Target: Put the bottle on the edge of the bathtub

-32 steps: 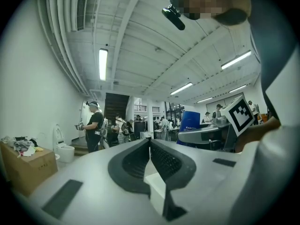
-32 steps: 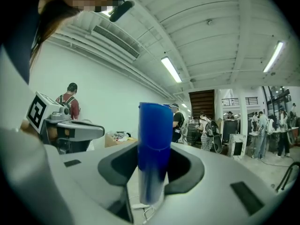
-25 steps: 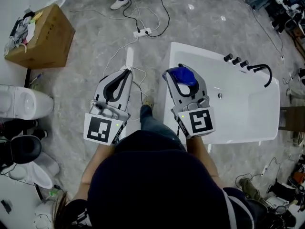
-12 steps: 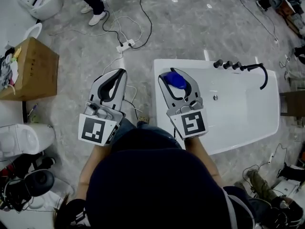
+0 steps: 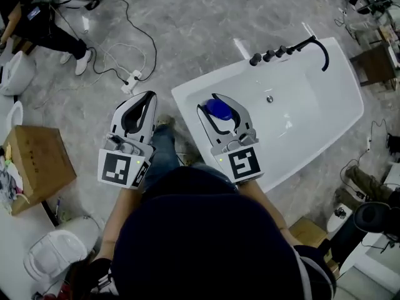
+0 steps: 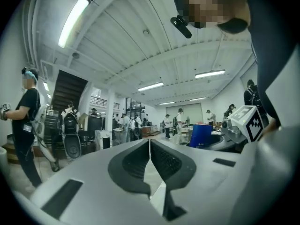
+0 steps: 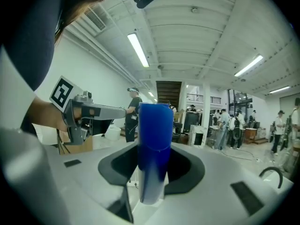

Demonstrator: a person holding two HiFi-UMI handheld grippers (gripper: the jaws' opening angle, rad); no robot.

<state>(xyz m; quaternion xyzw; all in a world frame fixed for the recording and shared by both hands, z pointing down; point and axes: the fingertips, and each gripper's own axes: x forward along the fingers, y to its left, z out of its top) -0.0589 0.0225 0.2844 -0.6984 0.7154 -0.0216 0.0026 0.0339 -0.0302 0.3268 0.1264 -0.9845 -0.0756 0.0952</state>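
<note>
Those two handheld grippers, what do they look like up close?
The left gripper and right gripper match: light grey plastic shells with curved fingers lined with black textured pads. Each carries a white cube printed with black square markers, with a small green light beside it. The person wears a dark top; the forearms are unsleeved.

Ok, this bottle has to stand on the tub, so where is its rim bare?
The bathtub rim is bare on the side nearest the right gripper holding the bottle, and on the side opposite the knobs; around those and the faucet it is crowded.
</note>
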